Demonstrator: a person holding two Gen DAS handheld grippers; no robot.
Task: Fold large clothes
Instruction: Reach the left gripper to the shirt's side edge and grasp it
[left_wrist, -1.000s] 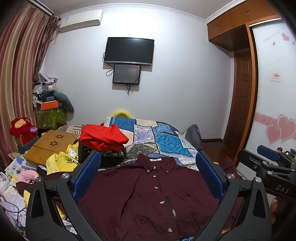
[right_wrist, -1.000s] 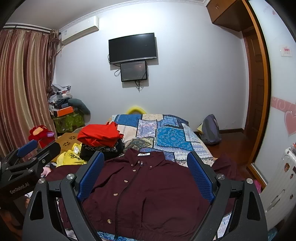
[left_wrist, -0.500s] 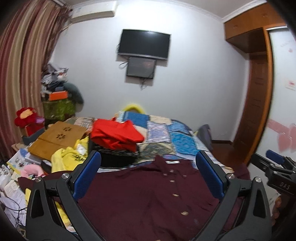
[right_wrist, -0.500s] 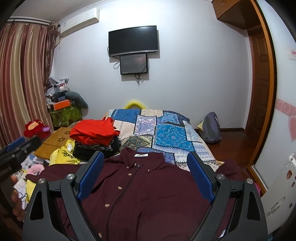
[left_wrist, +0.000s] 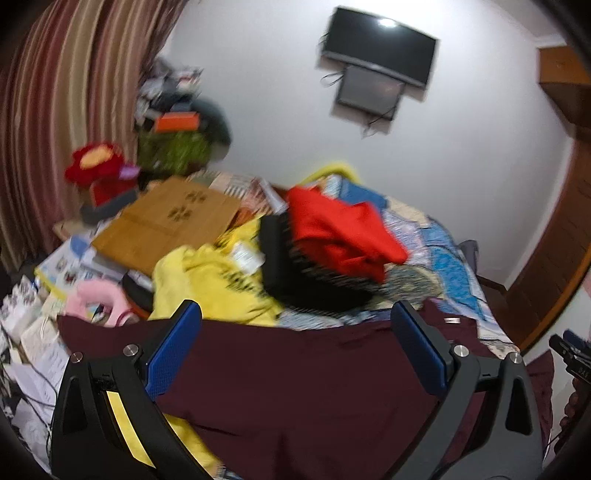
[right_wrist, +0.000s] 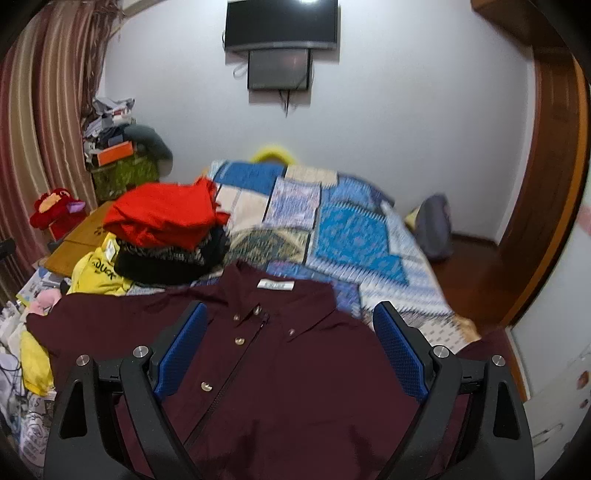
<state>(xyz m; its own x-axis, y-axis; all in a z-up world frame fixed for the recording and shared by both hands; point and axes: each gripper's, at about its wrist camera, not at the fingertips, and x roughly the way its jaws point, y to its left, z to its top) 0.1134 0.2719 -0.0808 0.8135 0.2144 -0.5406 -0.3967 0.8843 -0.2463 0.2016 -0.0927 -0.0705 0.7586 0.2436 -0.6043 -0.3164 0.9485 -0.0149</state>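
Maroon button-up shirt (right_wrist: 295, 369) is laid out flat, front side up, across the foot of the bed (right_wrist: 354, 236), collar with its white label pointing toward the far wall, zipper and snaps running down the middle. Makes sense to me: spread like that, both sleeves and side seams are reachable, which is what you'd want before the first fold. One sleeve (left_wrist: 110, 332) trails off toward the cluttered side, over a yellow garment (left_wrist: 210, 284), so I'd guess that one needs pulling in first. Further up the patchwork quilt sits a stack with a red top (right_wrist: 162, 218) on dark stuff, probably the done pile, parked out of the way of the working area. Left tool (left_wrist: 295, 350) hangs above the shirt's left half, rolled a bit so the room looks slanted, blue pads spread wide with nothing between them. Its view is pretty blurry, so I can't tell how close it is to the cloth. Right tool (right_wrist: 291, 350) is level and aimed straight along the placket toward the collar, also gaping wide and empty, hovering over the chest area. In the left view you can just catch the other tool (left_wrist: 570, 354) poking in at the right edge. Nothing's been pinched yet as far as I can see, so folding looks barely begun.
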